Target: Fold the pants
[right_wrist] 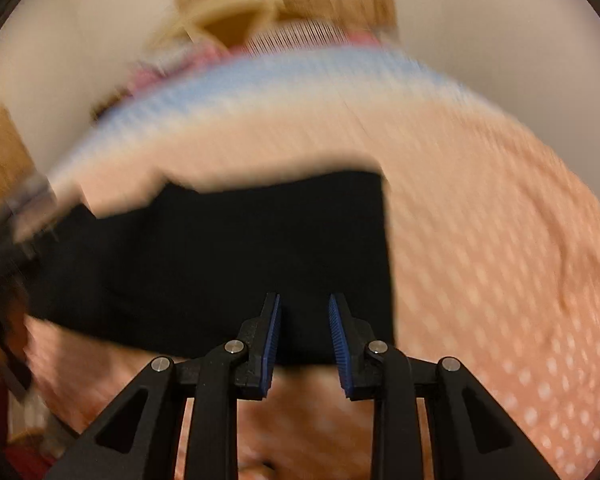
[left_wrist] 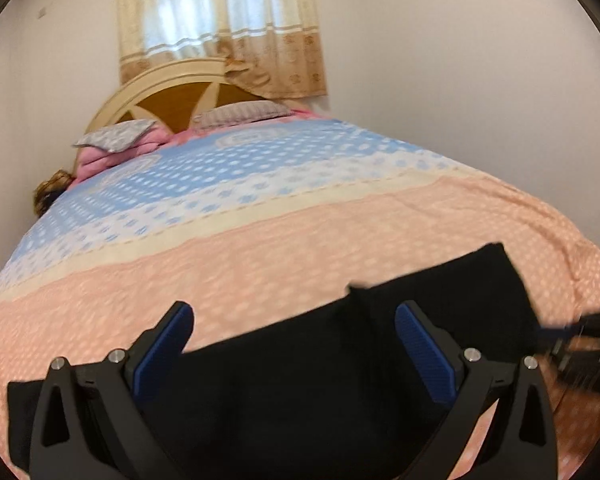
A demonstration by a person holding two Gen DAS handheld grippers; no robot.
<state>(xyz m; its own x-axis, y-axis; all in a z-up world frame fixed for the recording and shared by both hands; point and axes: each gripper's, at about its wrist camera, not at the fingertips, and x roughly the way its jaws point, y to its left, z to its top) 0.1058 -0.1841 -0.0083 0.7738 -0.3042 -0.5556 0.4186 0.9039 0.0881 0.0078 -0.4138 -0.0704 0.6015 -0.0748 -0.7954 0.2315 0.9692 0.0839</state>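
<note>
Lying across the near, peach-coloured part of the bed (left_wrist: 340, 220), the black pants (left_wrist: 320, 368) already form a long folded band, so in my judgement the step in hand is letting go and preparing the next fold. The bed cover is soft, so a good fold needs the cloth flat first; the far edge shows a small step in the left wrist view, and it should be aligned before folding.

The left hand-held gripper (left_wrist: 294, 344) has its jaws wide apart above the pants, with nothing pinched. The right hand-held gripper (right_wrist: 304, 336) has its jaws a little apart at the near edge of the pants (right_wrist: 240, 248), with no cloth between the pads (right_wrist: 270, 336). Each one should take both layers at a corner.
</note>
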